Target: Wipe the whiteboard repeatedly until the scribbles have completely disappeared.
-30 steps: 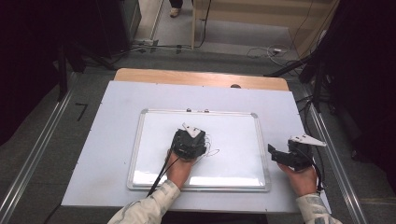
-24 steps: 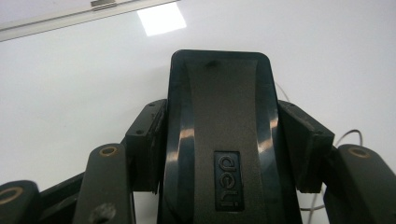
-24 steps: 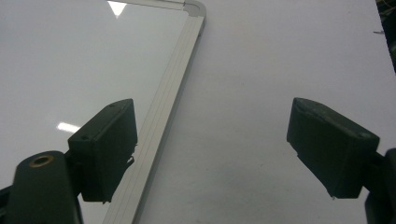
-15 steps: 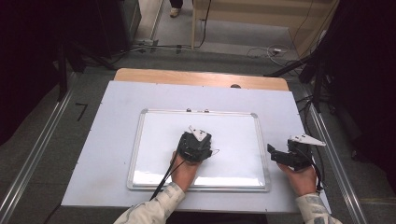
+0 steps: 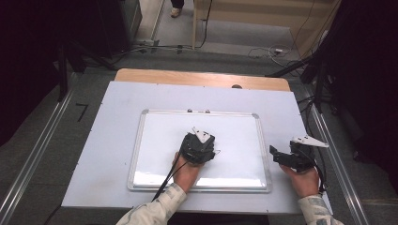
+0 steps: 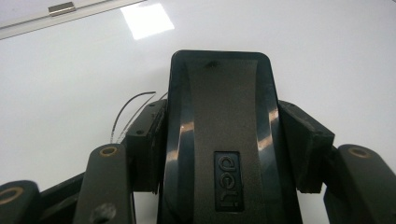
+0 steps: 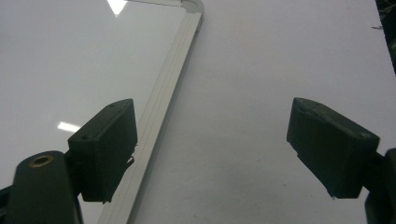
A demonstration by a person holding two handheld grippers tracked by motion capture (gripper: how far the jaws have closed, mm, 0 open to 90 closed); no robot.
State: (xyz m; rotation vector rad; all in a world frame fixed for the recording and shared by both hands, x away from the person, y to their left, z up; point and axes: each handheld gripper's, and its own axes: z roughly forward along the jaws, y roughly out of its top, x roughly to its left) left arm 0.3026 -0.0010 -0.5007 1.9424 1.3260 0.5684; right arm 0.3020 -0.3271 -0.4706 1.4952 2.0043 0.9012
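A white whiteboard (image 5: 159, 140) with a silver frame lies flat on the table. My left gripper (image 5: 199, 146) sits over its middle, held by a hand. In the left gripper view my left gripper (image 6: 226, 137) is shut on a black eraser (image 6: 219, 88), whose face lies against the board (image 6: 327, 56). Thin curved pen lines (image 6: 128, 109) run on the board just left of the eraser. My right gripper (image 5: 278, 157) rests beside the board's right edge, open. In the right gripper view my right gripper (image 7: 212, 144) has nothing between its fingers, and the board's frame (image 7: 173, 74) passes under the left finger.
The board lies on a pale sheet (image 5: 112, 122) that covers the table, with a wooden strip (image 5: 197, 77) at the far edge. Metal rails (image 5: 40, 150) run along both sides. Cables (image 5: 155, 47) lie on the floor beyond the table.
My left gripper has slid slightly to the right across the board with the eraser. The right gripper has stayed where it was.
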